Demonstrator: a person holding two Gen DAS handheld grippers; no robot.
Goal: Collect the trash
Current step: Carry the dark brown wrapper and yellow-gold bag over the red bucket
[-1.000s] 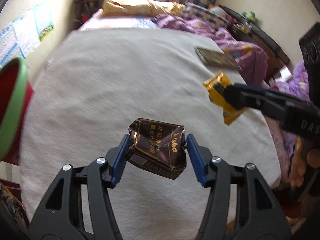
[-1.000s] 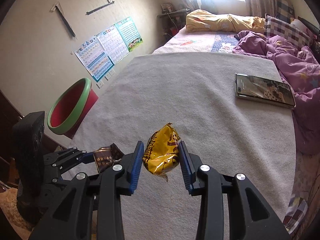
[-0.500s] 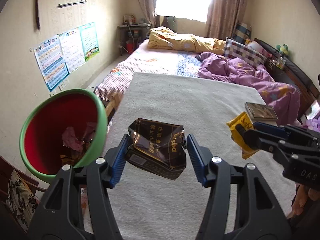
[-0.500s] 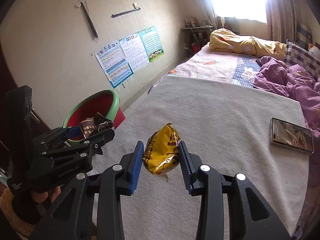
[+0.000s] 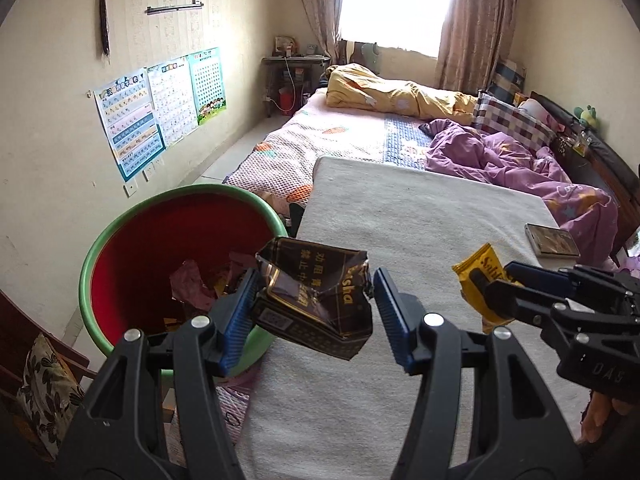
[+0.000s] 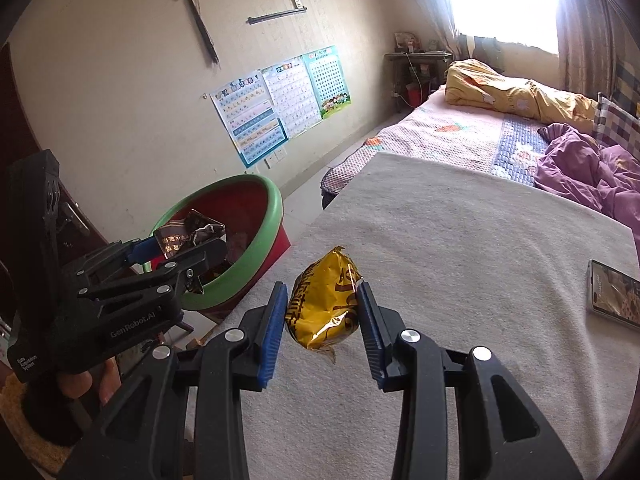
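The left gripper clamps a crumpled dark brown cigarette pack in its fingers beside the green-rimmed red plastic bin. The right gripper fingers pinch a shiny yellow snack wrapper above the beige blanket.

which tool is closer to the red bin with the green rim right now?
Left. The left tool, gripping the crumpled dark brown wrapper, is at the red bin's green rim. The right tool, gripping the yellow snack packet, is over the bed cover, away from it.

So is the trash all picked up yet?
Nearly. The red bin already has scraps in it. The left claw holds a crumpled dark packet by the bin's rim, and the right claw holds a yellow wrapper over the bed. Both need dropping in. Only a phone remains on the blanket.
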